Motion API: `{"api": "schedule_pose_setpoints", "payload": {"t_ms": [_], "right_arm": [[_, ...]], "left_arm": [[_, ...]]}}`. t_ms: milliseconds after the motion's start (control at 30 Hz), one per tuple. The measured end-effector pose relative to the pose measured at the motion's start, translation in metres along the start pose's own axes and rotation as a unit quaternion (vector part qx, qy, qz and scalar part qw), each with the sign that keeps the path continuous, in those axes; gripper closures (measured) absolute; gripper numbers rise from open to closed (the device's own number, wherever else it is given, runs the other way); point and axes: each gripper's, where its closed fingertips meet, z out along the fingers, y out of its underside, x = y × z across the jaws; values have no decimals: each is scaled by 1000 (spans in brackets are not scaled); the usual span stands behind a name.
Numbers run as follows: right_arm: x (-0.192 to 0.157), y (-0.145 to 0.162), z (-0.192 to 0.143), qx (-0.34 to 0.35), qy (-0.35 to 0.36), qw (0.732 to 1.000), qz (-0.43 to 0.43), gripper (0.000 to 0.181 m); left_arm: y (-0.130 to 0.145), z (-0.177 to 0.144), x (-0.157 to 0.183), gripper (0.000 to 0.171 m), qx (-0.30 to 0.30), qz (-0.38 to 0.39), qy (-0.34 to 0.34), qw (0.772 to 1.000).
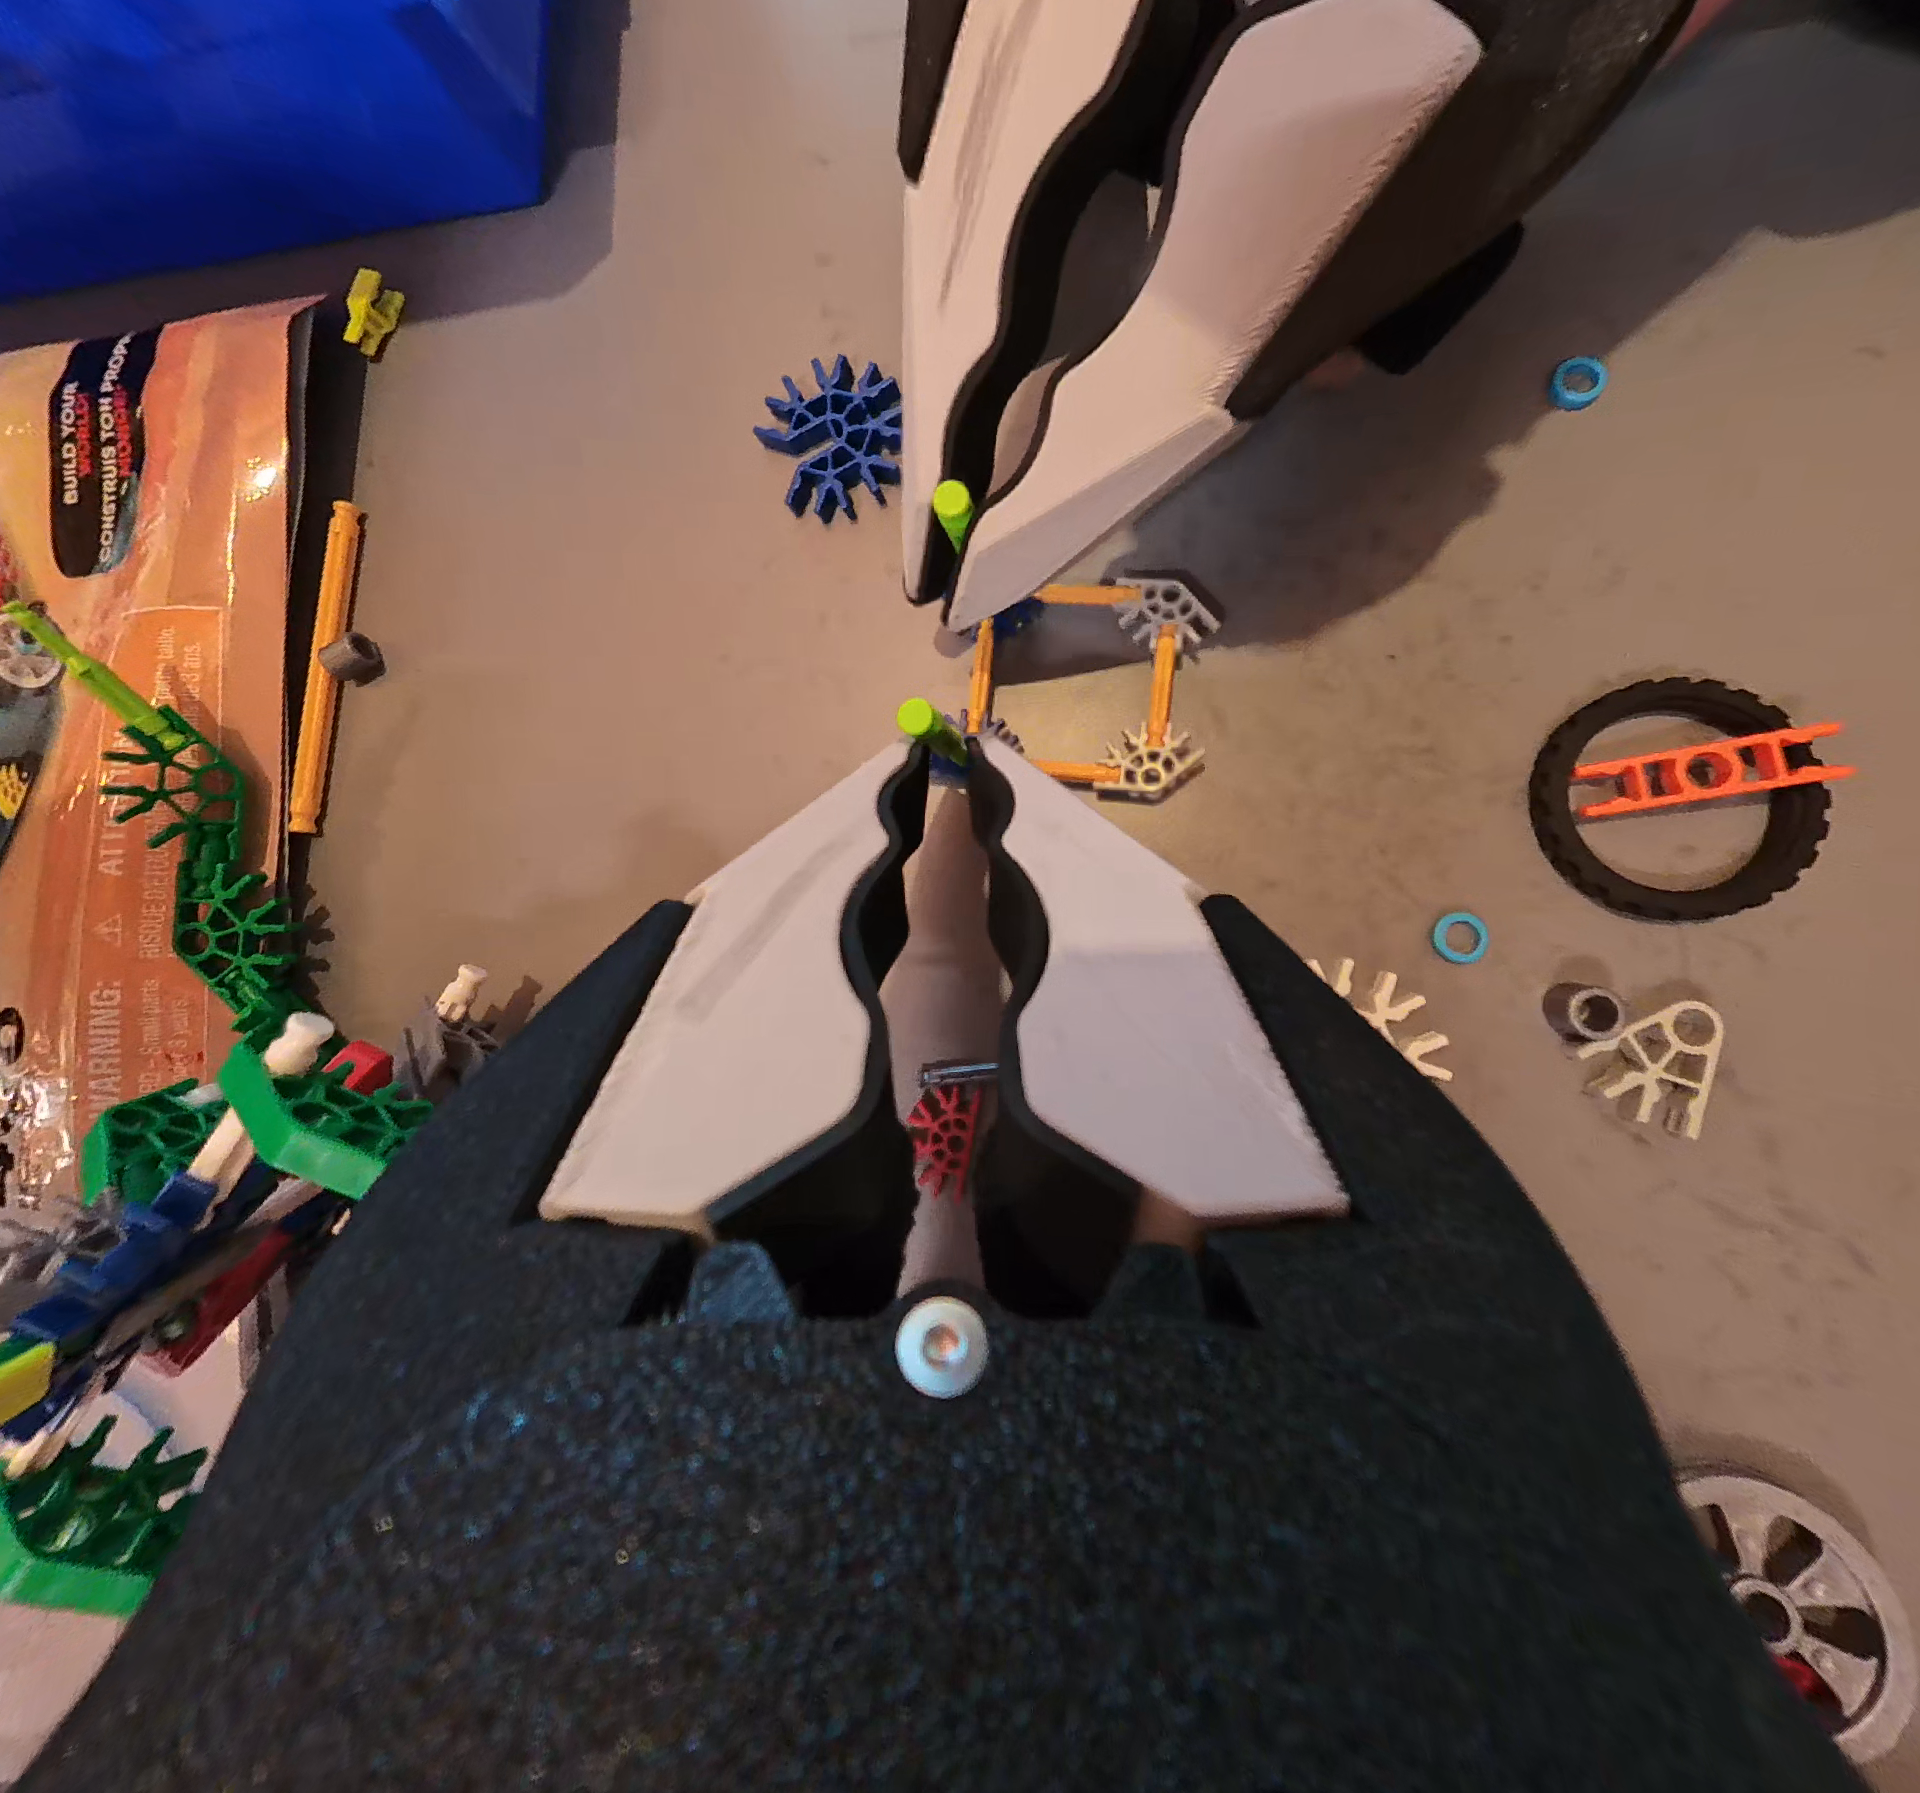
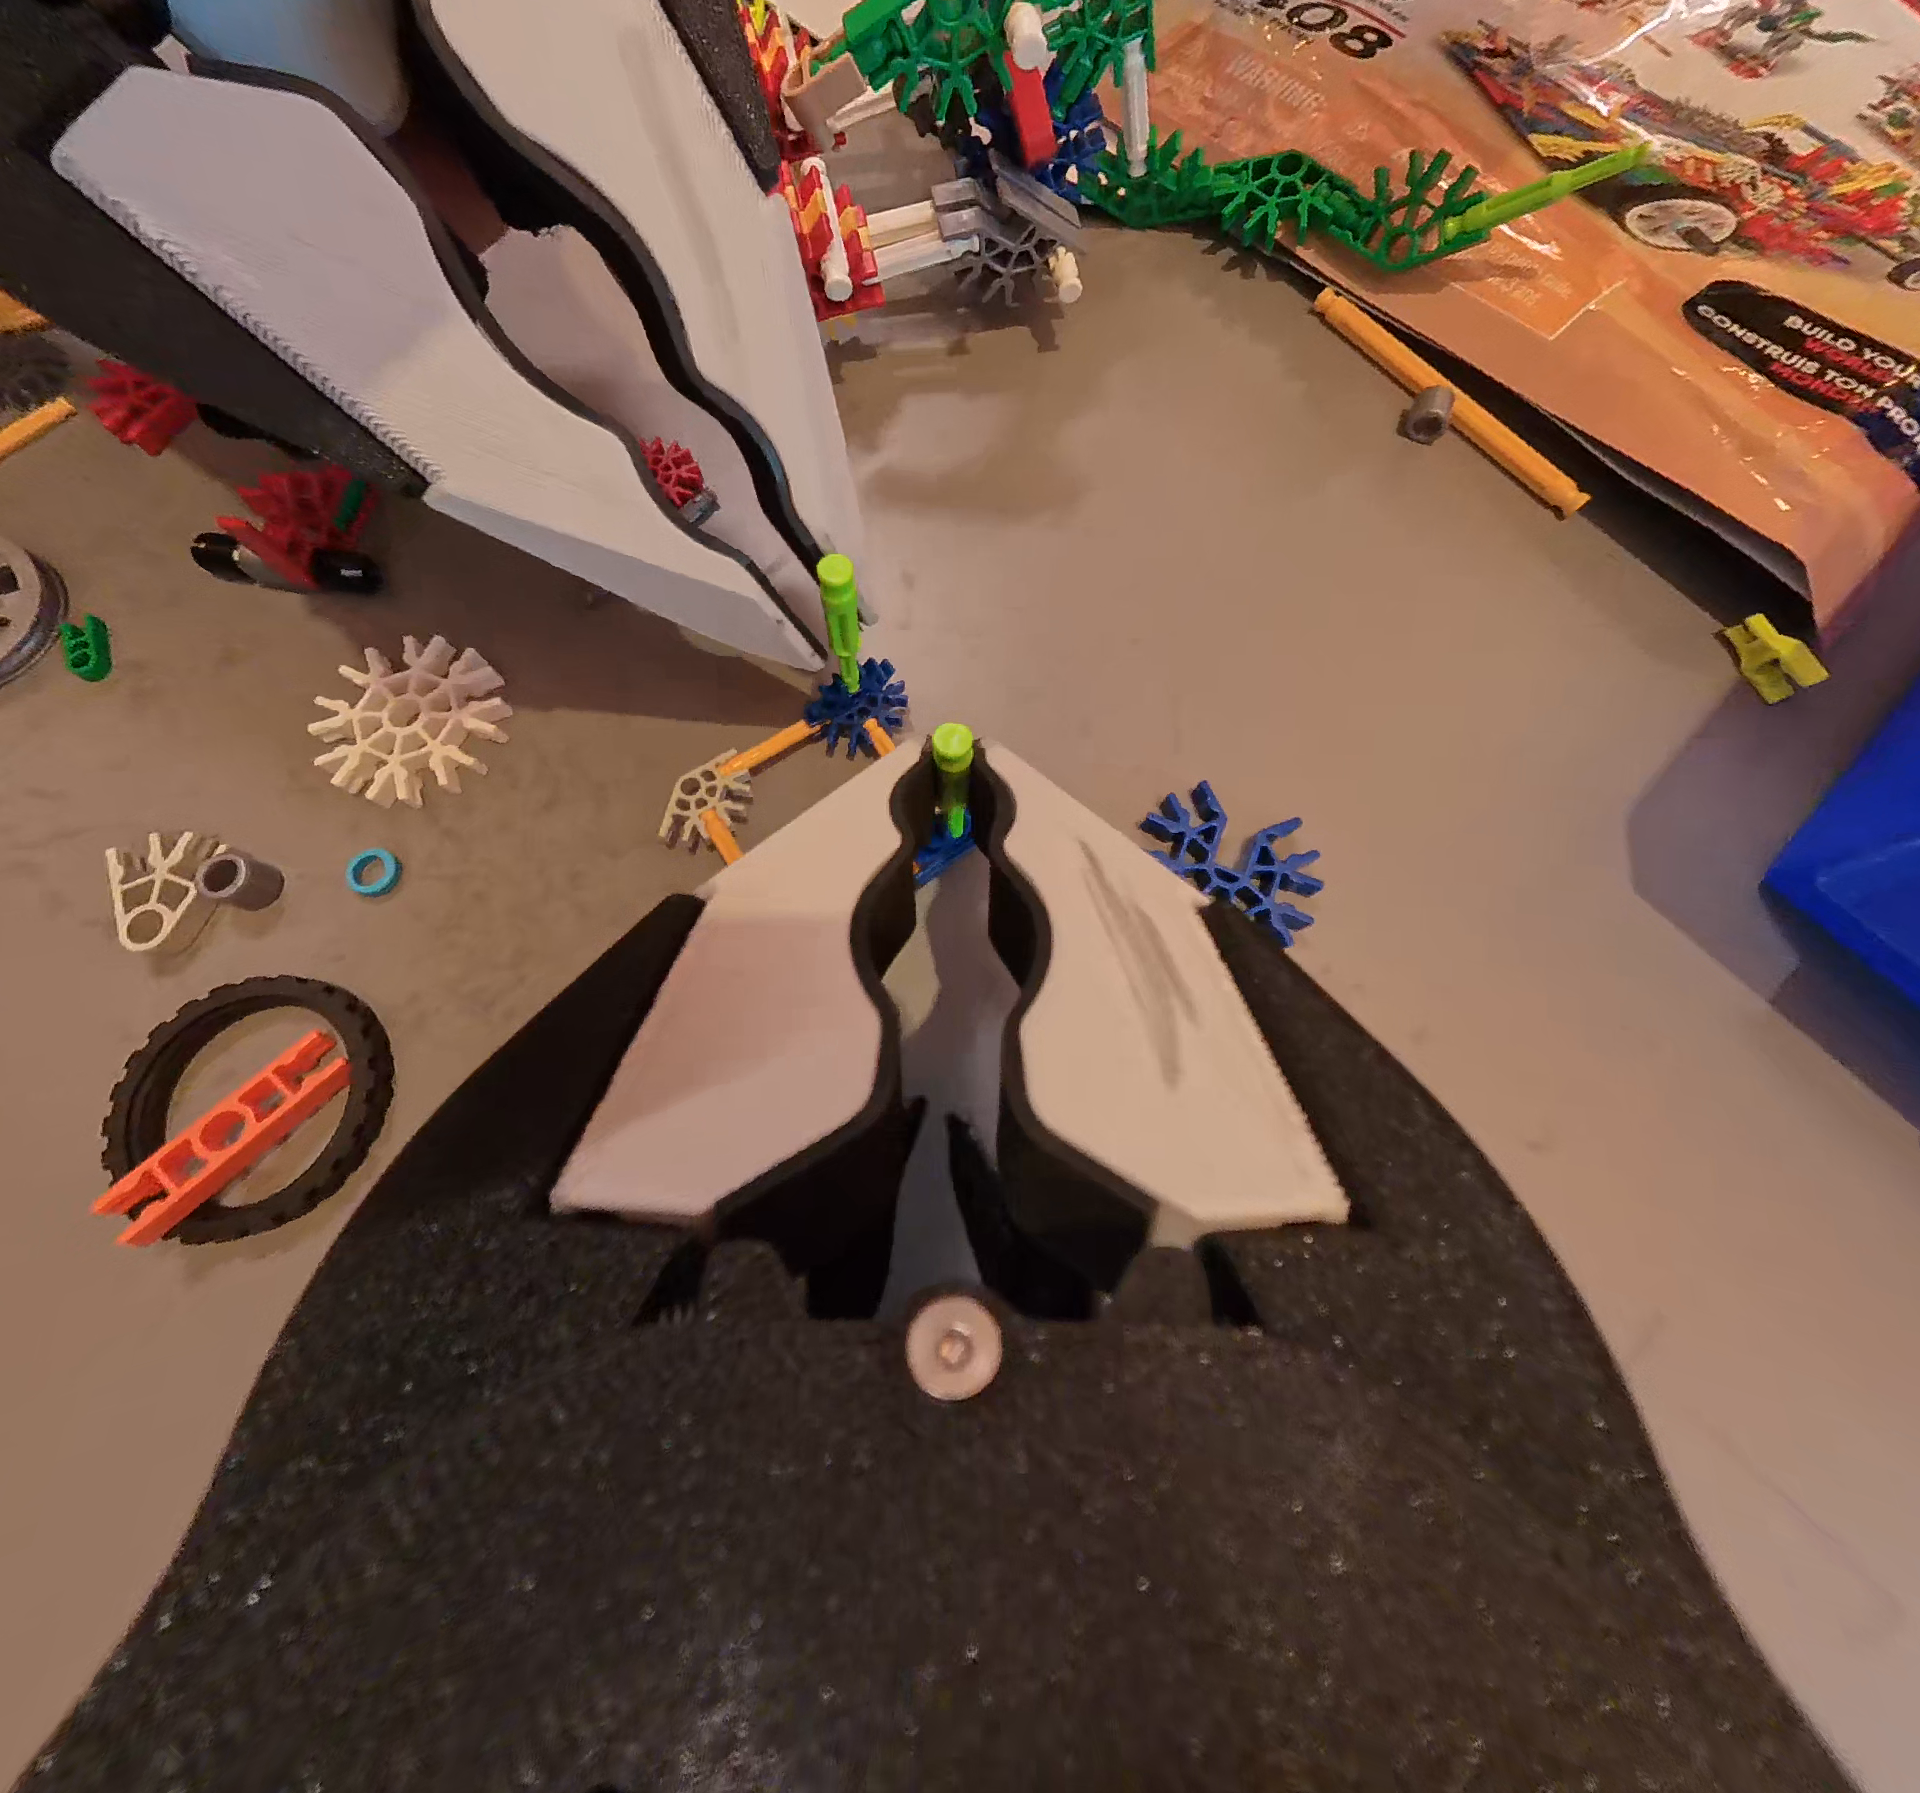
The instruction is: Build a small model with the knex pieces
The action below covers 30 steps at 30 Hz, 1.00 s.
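In the left wrist view, the left gripper [image 1: 943, 754] pointed down at a small square frame [image 1: 1081, 683] of orange rods lying on the grey worktop [image 1: 623, 600], its fingers drawn nearly together on a blue connector at the frame's near corner, where an upright lime-green rod [image 1: 920, 720] rose just beside the left fingertip. Opposite, the right gripper [image 1: 940, 600] came in from the top, clamped on a second lime-green rod [image 1: 951, 512] at the frame's far corner. A loose blue snowflake connector [image 1: 831, 434] lay just left of that gripper; a black tyre [image 1: 1678, 813] with an orange piece [image 1: 1714, 772] across it sat well to the right, near two light-blue rings — one above the tyre [image 1: 1577, 384], one below it [image 1: 1459, 937]. A blue bin [image 1: 260, 60], a printed plastic bag [image 1: 156, 652] and a long orange rod [image 1: 327, 663] filled the left side, with a green-and-blue model [image 1: 208, 1068] at the lower left. In the right wrist view, the right gripper [image 2: 951, 777] held its fingers closed on the lime-green rod [image 2: 951, 767], which stood in a blue connector [image 2: 940, 850]. The left gripper [image 2: 831, 642] reached in from the upper left, its tips down beside the other green rod [image 2: 836, 616] planted in a second blue connector [image 2: 857, 704] — whether it gripped the connector could not be told from here. A white snowflake connector [image 2: 410, 720] lay to the left, the loose blue one [image 2: 1236, 865] to the right.
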Motion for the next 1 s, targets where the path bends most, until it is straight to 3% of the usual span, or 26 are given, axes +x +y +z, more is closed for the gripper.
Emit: {"api": "schedule_pose_setpoints", "payload": {"t_ms": [500, 1000], "right_arm": [[6, -10, -4, 36, -10, 998, 41, 177], [4, 0, 2, 8, -4, 999, 31, 177]], "left_arm": [[-9, -12, -8, 162, 30, -8, -4, 1000], [-4, -21, -16, 160, 23, -3, -9, 1000]]}}
